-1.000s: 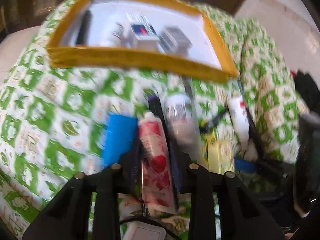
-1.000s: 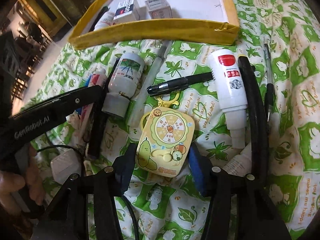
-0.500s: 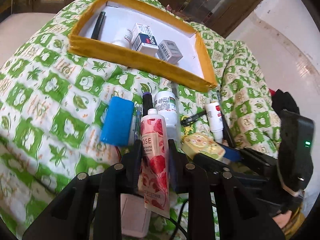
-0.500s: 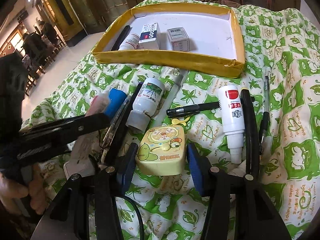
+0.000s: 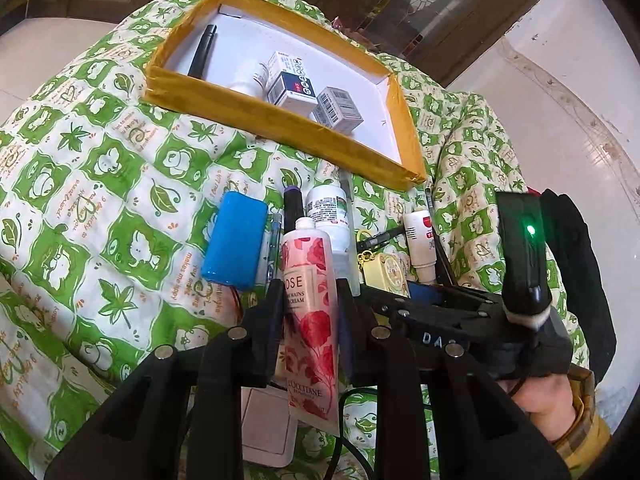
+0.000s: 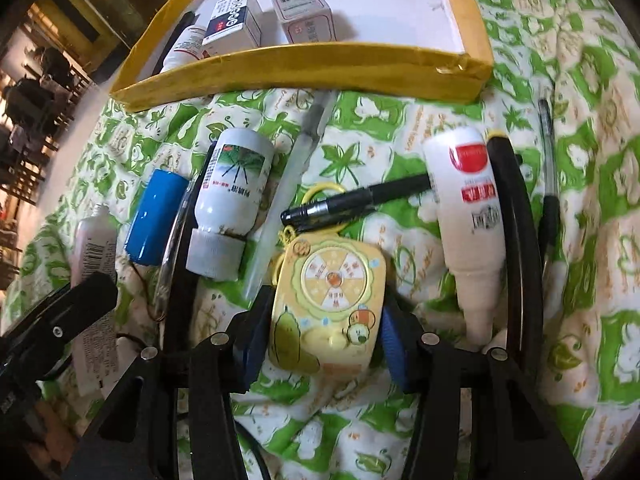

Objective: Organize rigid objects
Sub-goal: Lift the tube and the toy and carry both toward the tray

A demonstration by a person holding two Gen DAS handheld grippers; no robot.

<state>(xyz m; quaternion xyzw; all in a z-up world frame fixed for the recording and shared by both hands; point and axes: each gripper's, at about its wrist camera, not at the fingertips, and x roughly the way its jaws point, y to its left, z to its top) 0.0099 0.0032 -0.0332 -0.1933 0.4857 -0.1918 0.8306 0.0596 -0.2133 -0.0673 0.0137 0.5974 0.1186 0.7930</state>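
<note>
Lifted since a second ago, your left gripper (image 5: 308, 300) now carries the rose hand-cream tube (image 5: 310, 312) clear of the green quilt (image 5: 100, 184) — jaws clamped on its middle, cap pointing toward the yellow-rimmed tray (image 5: 256, 116), where the sorted boxes already sit. Your right gripper (image 6: 320, 320) points steeply down, its jaws closed on the sides of the yellow toy keychain (image 6: 328, 304), which is still low over the quilt among the pens and bottles. You hold each item mid-body, likely so that neither tips on the way to the tray.
</note>
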